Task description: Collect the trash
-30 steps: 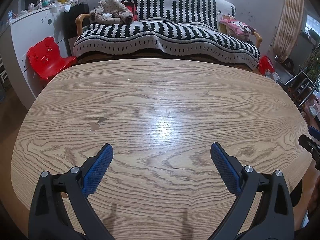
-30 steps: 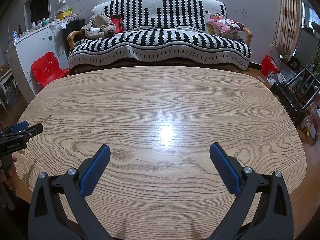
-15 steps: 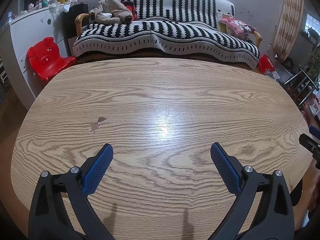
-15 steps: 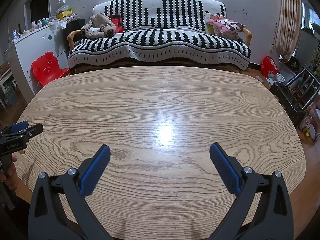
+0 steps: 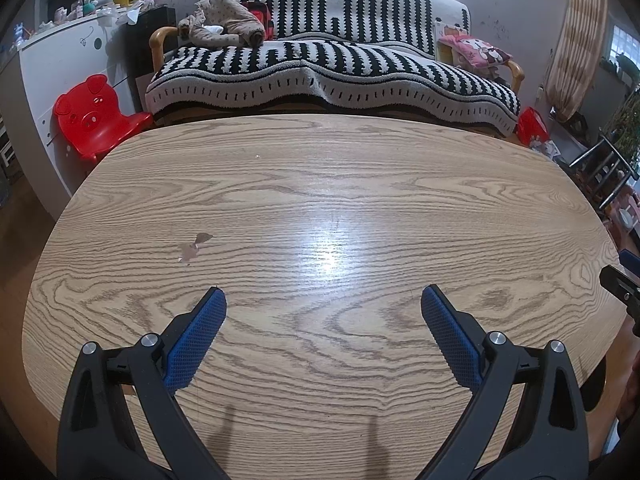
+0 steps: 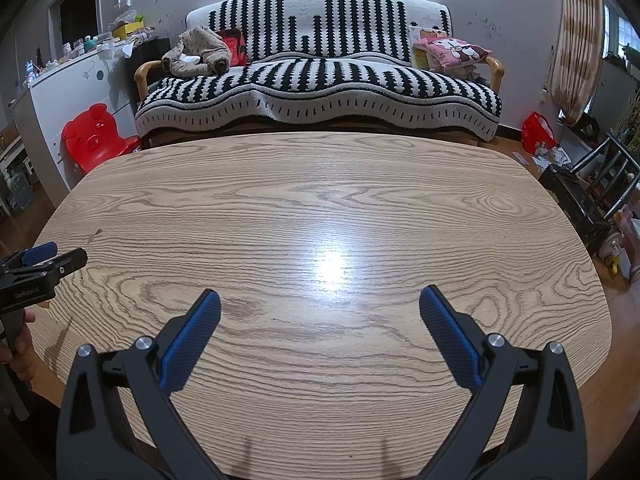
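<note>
1. I found no clear piece of trash on the wooden table [image 5: 320,184]. The only candidates were two small flat brownish scraps or marks [image 5: 194,246] on its left part in the left wrist view; I could not tell whether they were loose litter or chips in the surface.
2. In the right wrist view the same spot [image 6: 96,234] showed only as a faint dark fleck near the table's left edge, too small to identify.
3. The left gripper [image 5: 322,306] hung over the near side of the table with its blue-padded fingers [image 5: 196,338] spread wide and nothing between them.
4. The right gripper [image 6: 320,306] was likewise spread wide and empty above the table.
5. Each gripper appeared in the other's view only as a part cut off at the frame edge.
6. Beyond the table stood a striped sofa [image 6: 320,84] and a red child's chair [image 5: 94,116]; items on the white cabinet [image 5: 60,60] were too small to identify.
</note>
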The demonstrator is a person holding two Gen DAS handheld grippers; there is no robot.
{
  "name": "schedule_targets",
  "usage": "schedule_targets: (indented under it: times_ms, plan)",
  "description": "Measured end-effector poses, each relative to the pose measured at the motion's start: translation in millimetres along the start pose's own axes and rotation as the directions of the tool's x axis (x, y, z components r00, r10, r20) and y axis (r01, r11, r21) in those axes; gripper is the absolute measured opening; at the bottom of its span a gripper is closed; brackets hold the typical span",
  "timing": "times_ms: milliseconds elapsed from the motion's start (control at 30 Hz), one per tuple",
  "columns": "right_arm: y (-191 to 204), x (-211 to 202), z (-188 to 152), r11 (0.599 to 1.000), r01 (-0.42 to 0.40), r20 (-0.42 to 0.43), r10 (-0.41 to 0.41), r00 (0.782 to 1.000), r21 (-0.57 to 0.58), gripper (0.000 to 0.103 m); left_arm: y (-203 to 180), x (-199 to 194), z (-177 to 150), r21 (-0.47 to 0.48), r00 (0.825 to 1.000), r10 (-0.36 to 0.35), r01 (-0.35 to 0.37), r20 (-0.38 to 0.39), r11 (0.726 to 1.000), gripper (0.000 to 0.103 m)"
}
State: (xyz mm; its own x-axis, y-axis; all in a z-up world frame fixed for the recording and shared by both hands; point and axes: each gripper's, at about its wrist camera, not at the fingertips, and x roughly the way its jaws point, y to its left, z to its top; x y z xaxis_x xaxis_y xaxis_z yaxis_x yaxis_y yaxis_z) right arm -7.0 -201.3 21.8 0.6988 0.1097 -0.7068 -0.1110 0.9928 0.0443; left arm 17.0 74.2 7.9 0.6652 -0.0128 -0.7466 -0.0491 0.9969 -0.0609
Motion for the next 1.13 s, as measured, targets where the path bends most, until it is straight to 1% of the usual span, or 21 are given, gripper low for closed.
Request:
schedule_targets:
  times_ms: [433, 667, 867, 1133]
  plan:
    - [-4, 0, -1, 1.000, 0.001, -0.002, -0.001, 1.000, -0.003, 0.096, 3, 6, 0, 0.011, 1.000, -0.003, 0.003, -0.017, 1.000, 0.095]
    - [-8, -2, -4, 1.000, 0.002, -0.004, -0.002, 1.000, -0.013, 0.096, 3, 3, 3, 0.027, 1.000, -0.017, 0.017, -0.003, 1.000, 0.095]
    - [-9, -1, -4, 1.000, 0.004, -0.003, -0.004, 1.000, -0.014, 0.096, 3, 1, 6, 0.037, 1.000, -0.012, 0.012, 0.016, 0.999, 0.095]
    - [-11, -1, -4, 1.000, 0.003, -0.004, -0.003, 1.000, -0.016, 0.096, 7, 3, 10, 0.028, 1.000, -0.011, 0.011, 0.007, 1.000, 0.095]
